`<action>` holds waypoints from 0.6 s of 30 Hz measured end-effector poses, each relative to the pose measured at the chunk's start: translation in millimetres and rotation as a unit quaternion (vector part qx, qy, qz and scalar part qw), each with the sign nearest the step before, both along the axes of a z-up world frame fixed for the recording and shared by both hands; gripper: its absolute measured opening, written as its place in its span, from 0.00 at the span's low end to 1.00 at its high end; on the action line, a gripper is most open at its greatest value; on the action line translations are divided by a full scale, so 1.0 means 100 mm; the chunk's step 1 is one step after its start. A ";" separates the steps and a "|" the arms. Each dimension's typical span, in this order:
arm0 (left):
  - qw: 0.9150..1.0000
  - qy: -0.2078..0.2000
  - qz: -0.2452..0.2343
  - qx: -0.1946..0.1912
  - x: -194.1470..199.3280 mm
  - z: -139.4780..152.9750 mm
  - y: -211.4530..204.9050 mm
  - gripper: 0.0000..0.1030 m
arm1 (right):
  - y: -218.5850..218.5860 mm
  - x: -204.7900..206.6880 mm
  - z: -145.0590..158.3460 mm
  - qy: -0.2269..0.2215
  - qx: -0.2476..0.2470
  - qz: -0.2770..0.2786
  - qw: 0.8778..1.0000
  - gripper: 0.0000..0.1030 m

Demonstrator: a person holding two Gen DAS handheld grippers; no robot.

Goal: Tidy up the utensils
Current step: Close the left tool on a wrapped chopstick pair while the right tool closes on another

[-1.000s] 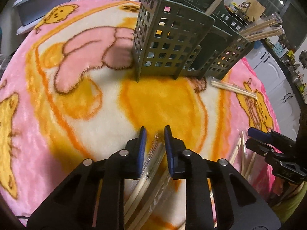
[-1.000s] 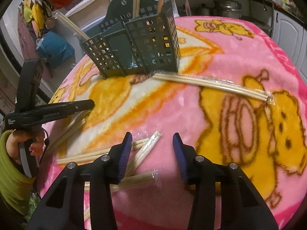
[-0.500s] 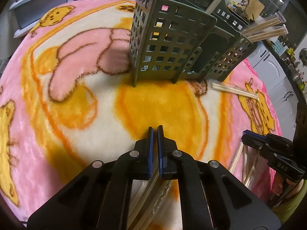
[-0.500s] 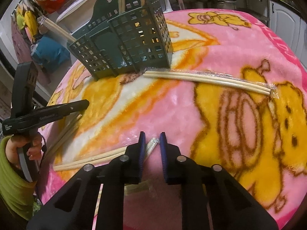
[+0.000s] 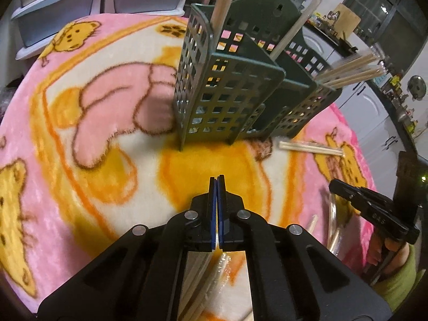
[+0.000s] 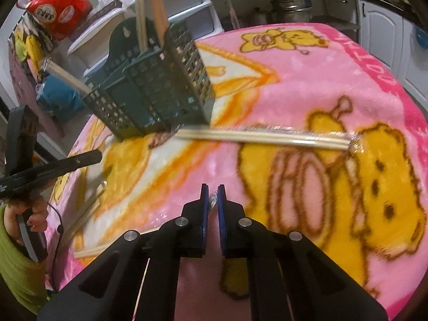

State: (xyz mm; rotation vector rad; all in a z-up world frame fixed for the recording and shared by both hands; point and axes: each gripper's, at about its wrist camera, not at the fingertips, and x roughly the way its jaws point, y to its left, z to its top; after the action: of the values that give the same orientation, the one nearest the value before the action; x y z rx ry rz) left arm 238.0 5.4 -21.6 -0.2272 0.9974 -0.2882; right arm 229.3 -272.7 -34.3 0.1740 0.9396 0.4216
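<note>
A dark green perforated utensil holder (image 5: 230, 91) (image 6: 160, 93) stands on the pink cartoon blanket (image 6: 321, 80) with several chopsticks upright in it. My left gripper (image 5: 217, 179) is shut on a plastic-wrapped chopstick pair (image 5: 222, 263) that trails back under the jaws. My right gripper (image 6: 213, 187) is closing on the crinkled tip of another wrapped pair (image 6: 213, 200), and its pads press on it. Each gripper shows at the edge of the other's view: the right one (image 5: 334, 186), the left one (image 6: 98, 156). Another wrapped pair (image 6: 264, 137) (image 5: 310, 147) lies flat by the holder's foot.
Loose chopsticks (image 6: 83, 214) lie on the blanket between the two grippers. White drawer units (image 5: 67, 5) stand beyond the far edge. A red bag (image 6: 56, 10), a metal pot (image 6: 291, 5) and white cabinets (image 6: 382, 18) surround the table. A green-sleeved hand (image 6: 16, 240) holds the left gripper.
Both grippers went from open to shut, each on a wrapped chopstick pair that lay between its jaws. The right gripper's view has shifted and tilted, and the holder looks nearer.
</note>
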 end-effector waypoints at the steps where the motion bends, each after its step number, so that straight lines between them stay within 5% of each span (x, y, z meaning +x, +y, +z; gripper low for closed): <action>1: 1.000 0.002 -0.005 -0.004 -0.01 0.00 0.00 0.00 | -0.01 0.01 0.01 -0.002 0.001 -0.001 1.000 0.07; 12: 0.998 0.027 -0.035 0.052 -0.19 -0.15 -0.15 0.16 | -0.05 0.04 0.29 -0.043 0.011 -0.004 0.999 0.06; 18: 0.996 0.030 -0.044 0.068 -0.20 -0.21 -0.20 0.16 | -0.02 -0.01 0.56 -0.079 0.011 0.004 0.997 0.06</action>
State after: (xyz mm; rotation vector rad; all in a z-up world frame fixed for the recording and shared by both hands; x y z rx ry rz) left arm 217.5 -14.8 -42.9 -0.0682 1.0832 -0.2934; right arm 228.2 -274.8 21.5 0.1548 0.7804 0.4475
